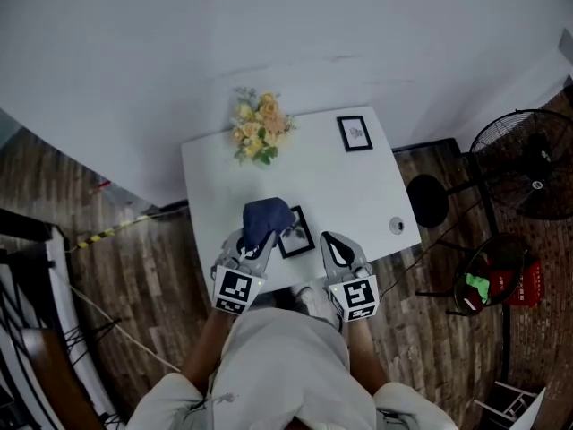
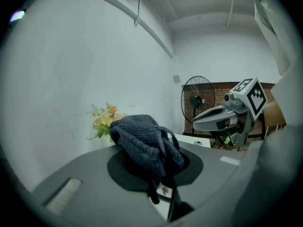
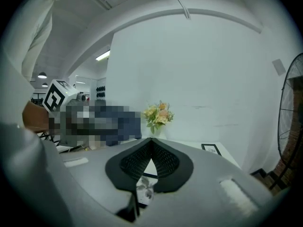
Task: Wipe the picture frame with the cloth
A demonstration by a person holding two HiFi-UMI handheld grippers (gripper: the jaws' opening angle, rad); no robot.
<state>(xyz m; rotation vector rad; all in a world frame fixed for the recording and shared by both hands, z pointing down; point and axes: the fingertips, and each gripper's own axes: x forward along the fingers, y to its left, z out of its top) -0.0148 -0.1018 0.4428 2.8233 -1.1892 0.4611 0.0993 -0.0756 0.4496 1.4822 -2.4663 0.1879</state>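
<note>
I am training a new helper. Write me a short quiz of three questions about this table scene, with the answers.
1. Which gripper holds the dark blue knitted cloth?
2. True or false: the bunch of yellow and peach flowers stands at the near edge of the white table, beside the person.
3. How many black picture frames are on the table?
Key:
1. The left gripper; its fingers are shut on the cloth.
2. False: it stands at the far edge, by the wall.
3. Two: the near black frame by the grippers and the far black frame near the far right corner.
</note>
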